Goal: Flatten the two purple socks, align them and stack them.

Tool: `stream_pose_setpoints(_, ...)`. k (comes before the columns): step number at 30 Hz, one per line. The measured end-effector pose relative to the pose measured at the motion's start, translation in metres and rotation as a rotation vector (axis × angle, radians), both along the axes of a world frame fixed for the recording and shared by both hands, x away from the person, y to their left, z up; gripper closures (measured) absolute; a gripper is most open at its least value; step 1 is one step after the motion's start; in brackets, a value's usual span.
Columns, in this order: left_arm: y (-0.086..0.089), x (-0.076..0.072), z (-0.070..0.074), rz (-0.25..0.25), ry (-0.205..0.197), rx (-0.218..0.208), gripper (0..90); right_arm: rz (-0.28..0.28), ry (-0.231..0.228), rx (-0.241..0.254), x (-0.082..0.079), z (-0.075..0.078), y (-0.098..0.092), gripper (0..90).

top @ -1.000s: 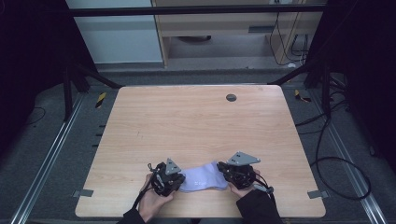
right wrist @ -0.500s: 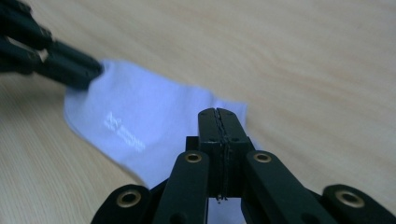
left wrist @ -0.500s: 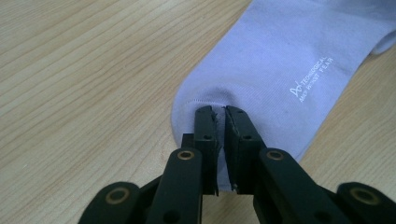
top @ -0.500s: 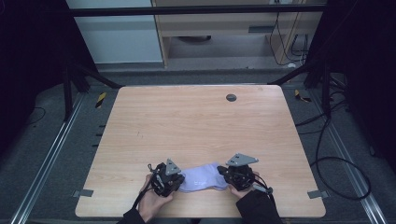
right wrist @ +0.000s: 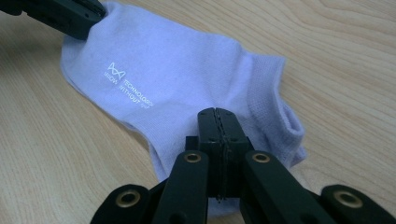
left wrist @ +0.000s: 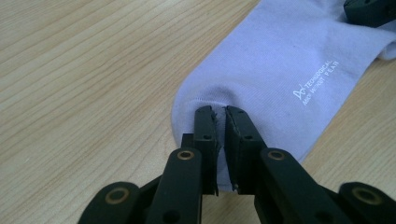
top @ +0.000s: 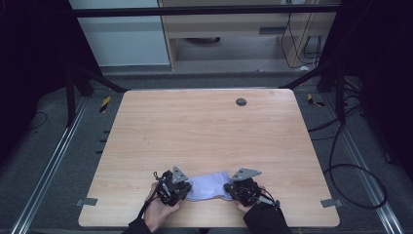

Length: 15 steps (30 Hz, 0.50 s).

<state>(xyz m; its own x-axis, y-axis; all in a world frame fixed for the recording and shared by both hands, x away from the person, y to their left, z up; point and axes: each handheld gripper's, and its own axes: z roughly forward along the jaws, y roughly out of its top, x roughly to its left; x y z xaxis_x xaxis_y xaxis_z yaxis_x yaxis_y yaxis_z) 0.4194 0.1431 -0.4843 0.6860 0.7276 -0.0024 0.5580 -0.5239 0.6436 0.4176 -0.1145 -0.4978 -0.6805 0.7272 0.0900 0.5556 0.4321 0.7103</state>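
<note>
A pale lilac ankle sock [top: 208, 186] with white lettering lies flat on the wooden table [top: 204, 131] near its front edge, stretched between both grippers. My left gripper [left wrist: 220, 114] is shut on the rounded toe end of the sock [left wrist: 275, 60], with fabric pinched between the pads. My right gripper [right wrist: 215, 114] is shut on the sock [right wrist: 177, 65] near the heel and cuff end. In the high view the left gripper [top: 187, 187] and the right gripper [top: 229, 188] point toward each other, each in a hand.
A small dark round hole [top: 241, 102] sits in the tabletop at the back, right of centre. Black frame bars and cables stand around the table, and a cabinet stands behind it. Tape marks [top: 86, 202] sit at the front corners.
My right gripper has sunk a little toward the table with its end of the sock. The left gripper has stayed where it was.
</note>
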Motion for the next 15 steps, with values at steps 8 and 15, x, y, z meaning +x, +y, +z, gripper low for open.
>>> stream_pose_setpoints(8, 0.017, 0.002, 0.016, 0.014, -0.073, -0.074, 71.2, -0.033, -0.066, 0.089, 0.005, 0.017, -0.015, 80.8)
stream_pose_setpoints(15, 0.046, 0.012, 0.024, 0.07, -0.128, -0.11, 56.5, -0.156, -0.131, 0.126, 0.014, 0.028, -0.047, 63.8)
